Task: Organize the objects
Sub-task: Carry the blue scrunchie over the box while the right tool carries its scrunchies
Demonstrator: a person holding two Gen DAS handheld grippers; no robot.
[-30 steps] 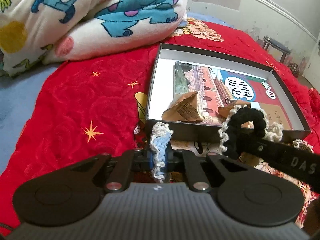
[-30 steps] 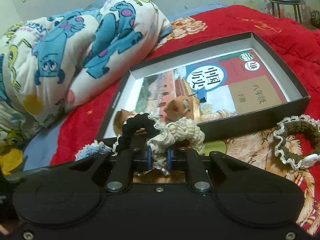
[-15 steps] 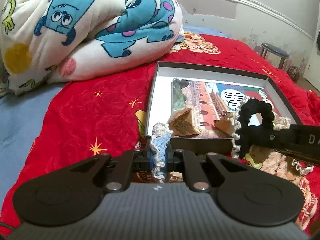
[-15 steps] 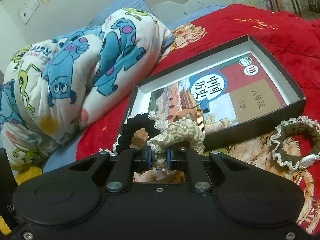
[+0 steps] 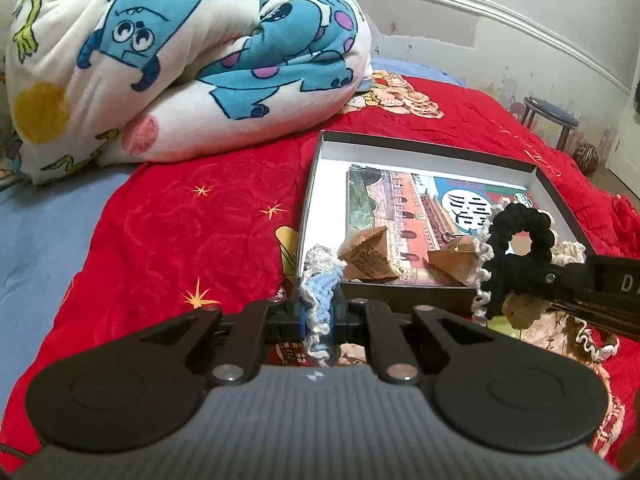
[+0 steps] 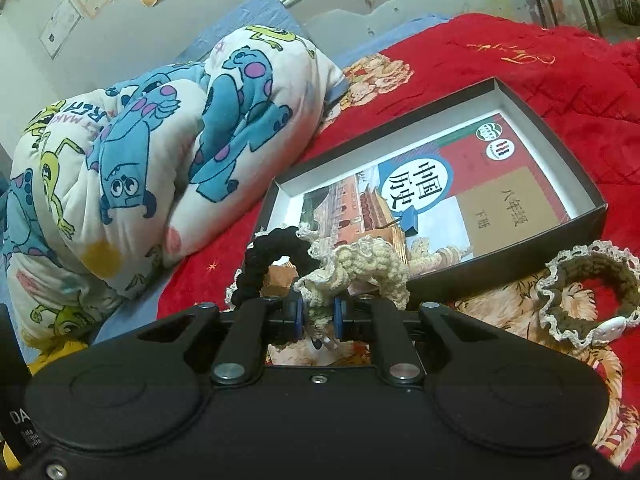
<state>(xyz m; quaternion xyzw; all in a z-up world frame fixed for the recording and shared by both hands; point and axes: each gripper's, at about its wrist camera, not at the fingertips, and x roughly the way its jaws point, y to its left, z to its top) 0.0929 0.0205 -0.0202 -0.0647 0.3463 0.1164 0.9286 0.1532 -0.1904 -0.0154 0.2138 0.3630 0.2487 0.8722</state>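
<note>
Right wrist alone shows olive scrunchie [image 6: 592, 292]; both fingers clamped: cream scrunchie [image 6: 360, 268], blue scrunchie [image 5: 322, 288].

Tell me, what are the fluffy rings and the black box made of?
The blue ring, black ring and cream ring look like crocheted yarn: knobbly stitches, frilly edges, matte. The green ring on the bed looks the same. The box seems to be cardboard: thin stiff walls, matte black outside, white inside.

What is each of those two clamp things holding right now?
Left gripper: shut on a light blue crocheted scrunchie with white trim.
Right gripper: shut on a cream crocheted scrunchie and a black one.
</note>
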